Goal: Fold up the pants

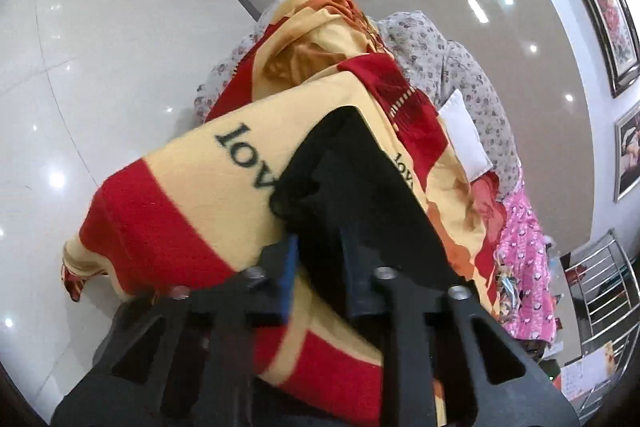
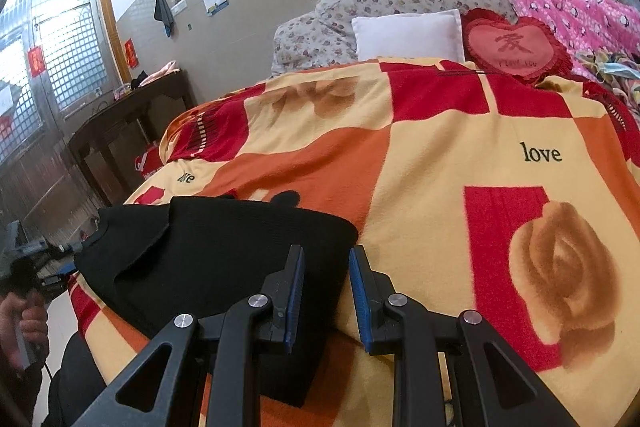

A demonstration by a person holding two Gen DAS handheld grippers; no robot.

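Right now the black pants [image 2: 216, 251] lie bunched near the blanket's [image 2: 440, 163] front edge, the left gripper [image 1: 320, 259] pinching them and the right gripper [image 2: 326, 291] spread apart above, so a hard pull could drag them off.

Black pants [image 1: 352, 187] between left gripper [image 1: 320, 263] jaws, over blanket [image 1: 192, 195].

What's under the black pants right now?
The black pants lie on the red and yellow blanket. Whatever sits beneath the blanket is covered.
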